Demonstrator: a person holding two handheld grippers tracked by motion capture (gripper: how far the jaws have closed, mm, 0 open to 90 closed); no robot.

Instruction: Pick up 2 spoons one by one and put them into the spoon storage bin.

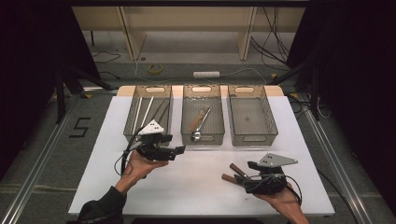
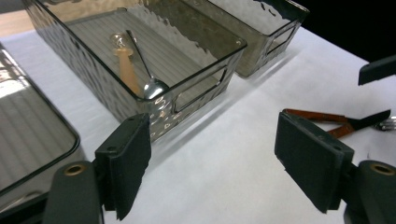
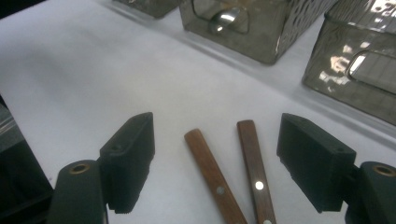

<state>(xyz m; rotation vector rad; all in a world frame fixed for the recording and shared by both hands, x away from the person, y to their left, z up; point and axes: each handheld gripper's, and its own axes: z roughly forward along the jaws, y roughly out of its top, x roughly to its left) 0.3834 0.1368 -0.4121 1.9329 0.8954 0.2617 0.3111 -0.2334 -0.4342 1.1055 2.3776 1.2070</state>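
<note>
Two brown wooden handles (image 3: pixel 212 182) with metal rivets lie side by side on the white table (image 1: pixel 196 182). My right gripper (image 3: pixel 215 158) stands open around them, a jaw on each side, and its pads do not touch them. In the high view that right gripper (image 1: pixel 245 175) sits at the front right, with the handles (image 1: pixel 232 172) pointing left out of it. My left gripper (image 1: pixel 179 150) hovers open and empty just in front of the middle bin (image 1: pixel 187 122). From the left gripper (image 2: pixel 212 163) I see a metal spoon (image 2: pixel 154 86) and a pale-handled utensil (image 2: pixel 126 70) lying in that bin.
Three grey see-through bins stand in a row at the back of the table. The left bin (image 1: pixel 130 122) holds long thin sticks, and nothing lies in the right bin (image 1: pixel 252 116). Bare white tabletop lies between the two hands. Dark floor and cables surround the table.
</note>
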